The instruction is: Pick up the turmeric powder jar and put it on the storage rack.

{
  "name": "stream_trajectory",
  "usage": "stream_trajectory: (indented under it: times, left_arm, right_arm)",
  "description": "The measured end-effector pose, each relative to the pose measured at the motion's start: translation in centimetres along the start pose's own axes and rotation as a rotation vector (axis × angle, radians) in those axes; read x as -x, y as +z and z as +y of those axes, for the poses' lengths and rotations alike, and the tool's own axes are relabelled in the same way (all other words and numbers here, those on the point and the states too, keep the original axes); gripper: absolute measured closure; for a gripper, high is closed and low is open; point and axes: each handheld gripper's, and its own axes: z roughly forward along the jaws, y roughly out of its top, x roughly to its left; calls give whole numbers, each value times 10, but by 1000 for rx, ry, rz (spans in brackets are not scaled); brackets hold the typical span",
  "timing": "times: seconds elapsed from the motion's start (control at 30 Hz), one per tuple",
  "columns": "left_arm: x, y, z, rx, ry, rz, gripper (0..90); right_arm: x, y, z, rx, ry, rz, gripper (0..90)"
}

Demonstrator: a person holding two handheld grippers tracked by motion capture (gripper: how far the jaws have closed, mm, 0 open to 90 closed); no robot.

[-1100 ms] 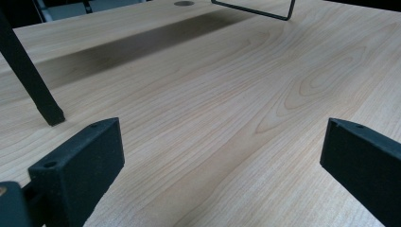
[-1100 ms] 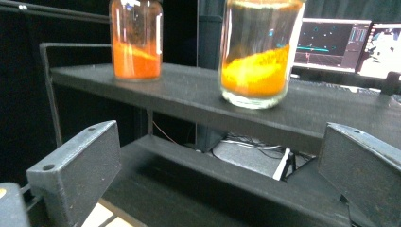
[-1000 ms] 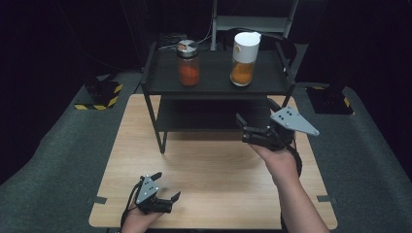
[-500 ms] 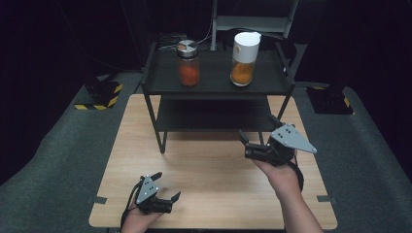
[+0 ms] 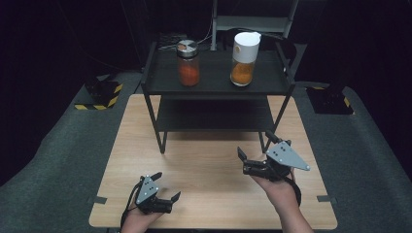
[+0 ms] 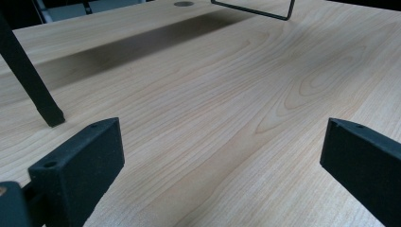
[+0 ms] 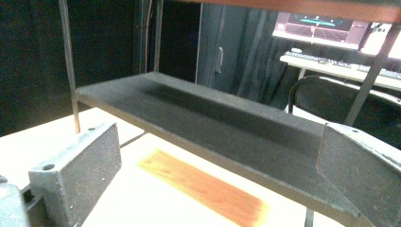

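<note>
While gripping nothing, spread wide and empty: left tool (image 5: 167, 185) low over the near left of the counter (image 5: 209, 160), right tool (image 5: 253, 144) at near right, just beside the right front leg of the black rack (image 5: 287, 82). Up on the rack's top shelf, far from both and higher: metal-lidded jar (image 5: 188, 65) at left, white-capped jar (image 5: 243, 58) to its right, each upright with orange-red contents, apart from one another. Judged nearer to both jars, especially the white-capped one: right tool, now aimed across at the lower shelf (image 7: 213, 118), so needing to rise and turn toward the far side. Underneath, pale wood grain, bare; around, grey floor covering and dark room.
</note>
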Motion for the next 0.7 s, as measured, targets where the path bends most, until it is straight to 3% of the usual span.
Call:
stream_trajectory:
  times: [0.2, 0.7]
  left_arm:
    - [0, 0, 0, -1, 2, 1, 7]
    - [0, 0, 0, -1, 3, 3, 7]
  right_arm:
    - [-1, -4, -12, -10, -7, 0, 2]
    - [-3, -9, -49, -95, -10, -6, 3]
